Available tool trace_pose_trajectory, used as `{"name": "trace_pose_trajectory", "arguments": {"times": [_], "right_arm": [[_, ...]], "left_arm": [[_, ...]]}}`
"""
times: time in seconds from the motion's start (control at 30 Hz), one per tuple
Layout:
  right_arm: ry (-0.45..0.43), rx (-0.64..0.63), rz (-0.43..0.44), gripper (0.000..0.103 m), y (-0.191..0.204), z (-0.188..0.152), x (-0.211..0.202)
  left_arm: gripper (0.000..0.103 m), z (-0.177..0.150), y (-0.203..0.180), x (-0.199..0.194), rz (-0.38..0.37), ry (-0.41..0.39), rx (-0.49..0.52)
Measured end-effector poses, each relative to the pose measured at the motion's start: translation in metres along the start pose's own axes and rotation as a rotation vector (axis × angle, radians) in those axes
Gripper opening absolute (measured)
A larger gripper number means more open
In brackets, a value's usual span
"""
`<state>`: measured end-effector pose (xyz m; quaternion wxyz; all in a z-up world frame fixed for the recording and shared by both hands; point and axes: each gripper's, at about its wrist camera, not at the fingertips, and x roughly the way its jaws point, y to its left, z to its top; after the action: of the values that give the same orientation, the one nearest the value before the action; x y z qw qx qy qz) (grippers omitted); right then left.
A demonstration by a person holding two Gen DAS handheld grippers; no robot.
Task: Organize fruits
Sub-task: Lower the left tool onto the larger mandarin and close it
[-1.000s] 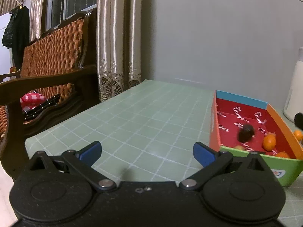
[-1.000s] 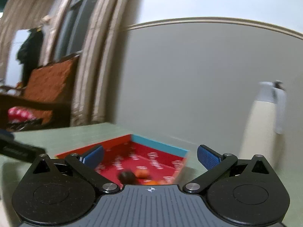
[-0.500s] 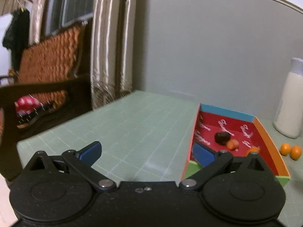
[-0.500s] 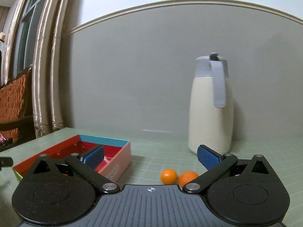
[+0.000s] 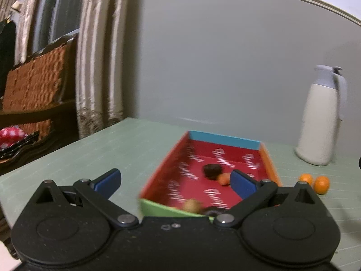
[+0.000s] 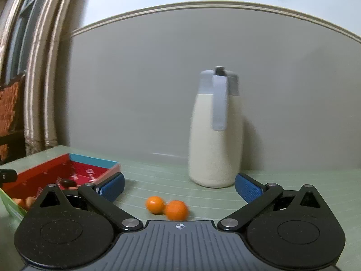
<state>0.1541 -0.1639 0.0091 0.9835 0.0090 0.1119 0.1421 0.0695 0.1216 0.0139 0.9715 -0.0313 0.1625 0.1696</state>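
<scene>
A colourful shallow box (image 5: 225,140) with a red floor lies on the green table and holds a dark fruit (image 5: 212,169), an orange fruit (image 5: 223,178) and a tan one (image 5: 191,205). Two small oranges (image 6: 155,204) (image 6: 177,210) lie on the table to its right, also in the left wrist view (image 5: 321,184). My left gripper (image 5: 174,181) is open, hovering over the box's near end. My right gripper (image 6: 179,187) is open, with the two oranges just ahead between its fingers. The box (image 6: 94,160) sits to its left.
A cream thermos jug with a grey lid (image 6: 215,133) stands against the grey wall behind the oranges, also seen in the left wrist view (image 5: 320,115). A wooden wicker bench (image 5: 33,94) and curtains (image 5: 99,67) stand off the table's left edge.
Both grippers have swung right. The box now lies ahead of the left gripper, and the two oranges and the jug have come to the centre of the right wrist view.
</scene>
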Motion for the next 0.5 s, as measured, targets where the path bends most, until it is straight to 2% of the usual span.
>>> {"name": "trace_pose_trajectory", "arguments": {"times": [0.2,0.5], "right_arm": [[0.013,0.012,-0.065,0.103,-0.036,-0.001,-0.009],[0.109,0.052,-0.211,0.103,-0.098,-0.010,-0.008]], "left_arm": [[0.097,-0.002,-0.048,0.000,-0.101,0.006,0.032],[0.095,-0.007,-0.123,0.014,-0.240,0.050,0.089]]}}
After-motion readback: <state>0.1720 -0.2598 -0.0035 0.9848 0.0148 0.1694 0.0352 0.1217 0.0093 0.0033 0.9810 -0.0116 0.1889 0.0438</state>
